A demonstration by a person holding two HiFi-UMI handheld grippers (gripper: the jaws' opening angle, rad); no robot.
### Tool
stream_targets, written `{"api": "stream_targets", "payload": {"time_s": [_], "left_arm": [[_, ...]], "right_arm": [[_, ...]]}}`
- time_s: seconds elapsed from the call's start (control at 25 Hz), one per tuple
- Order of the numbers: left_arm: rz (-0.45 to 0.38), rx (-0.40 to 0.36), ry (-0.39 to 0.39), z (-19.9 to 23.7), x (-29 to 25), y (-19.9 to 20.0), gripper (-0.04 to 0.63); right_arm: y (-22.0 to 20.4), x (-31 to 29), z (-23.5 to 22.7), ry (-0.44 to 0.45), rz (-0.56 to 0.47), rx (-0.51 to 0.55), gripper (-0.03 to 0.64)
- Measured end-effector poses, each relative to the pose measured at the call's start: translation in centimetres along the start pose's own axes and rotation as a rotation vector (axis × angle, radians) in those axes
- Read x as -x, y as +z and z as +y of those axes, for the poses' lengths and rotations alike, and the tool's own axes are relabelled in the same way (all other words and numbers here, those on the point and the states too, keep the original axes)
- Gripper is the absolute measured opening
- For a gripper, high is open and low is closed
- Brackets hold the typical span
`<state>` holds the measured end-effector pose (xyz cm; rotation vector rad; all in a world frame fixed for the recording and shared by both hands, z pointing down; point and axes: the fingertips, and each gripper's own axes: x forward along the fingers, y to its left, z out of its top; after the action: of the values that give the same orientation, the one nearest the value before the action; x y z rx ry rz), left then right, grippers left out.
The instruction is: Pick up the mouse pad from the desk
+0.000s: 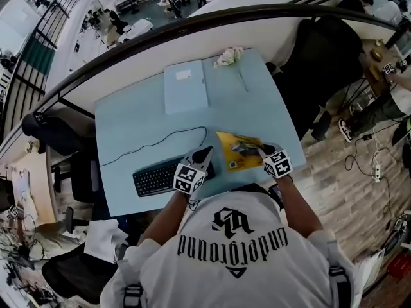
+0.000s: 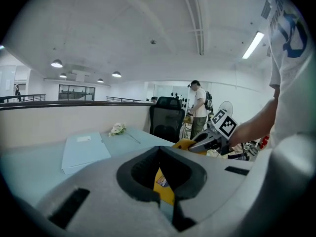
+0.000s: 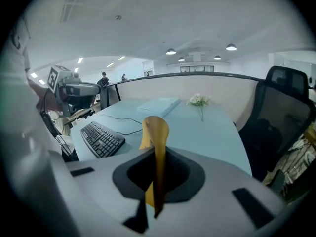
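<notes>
At the light-blue desk's [image 1: 128, 127] near edge, my left gripper [image 1: 204, 154] and right gripper [image 1: 260, 149] each clamp one end of the yellow mouse pad [image 1: 239, 154], whose long axis spans between them.

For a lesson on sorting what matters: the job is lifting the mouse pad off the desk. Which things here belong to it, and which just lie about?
Job: mouse pad; left gripper and right gripper, both shut on it; desk.
Lying about: keyboard; folder; flower; chair.
</notes>
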<state>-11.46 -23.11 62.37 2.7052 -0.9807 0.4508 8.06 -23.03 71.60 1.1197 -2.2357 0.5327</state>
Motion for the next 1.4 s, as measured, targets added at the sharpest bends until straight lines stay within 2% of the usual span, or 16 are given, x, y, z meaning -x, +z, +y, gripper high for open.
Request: {"api": "stream_targets", "payload": {"time_s": [0.2, 0.56, 0.84, 1.04, 1.4], "left_arm": [[-0.040, -0.003, -0.007, -0.4, 1.9, 0.9, 0.008], [-0.125, 0.008, -0.006, -3.2, 4.4, 3.3, 0.008], [-0.184, 0.008, 0.049, -5.7, 5.9, 5.8, 0.008], [-0.211, 0.012, 0.093, -8.3, 5.8, 7.2, 0.008], [-0.246, 0.021, 0.144, -15.2, 4.8, 8.1, 0.008]], "right_arm": [[1.9, 2.5, 1.8, -0.015, -0.072, -0.021, 0.023], [6.4, 7.9, 4.9, 0.021, -0.206, -0.011, 0.023], [9.1, 12.6, 5.5, 0.059, -0.307, 0.004, 0.023], [9.2, 15.9, 4.4, 0.082, -0.349, 0.019, 0.023], [6.8, 22.5, 2.5, 0.121, -0.420, 0.066, 0.023]]}}
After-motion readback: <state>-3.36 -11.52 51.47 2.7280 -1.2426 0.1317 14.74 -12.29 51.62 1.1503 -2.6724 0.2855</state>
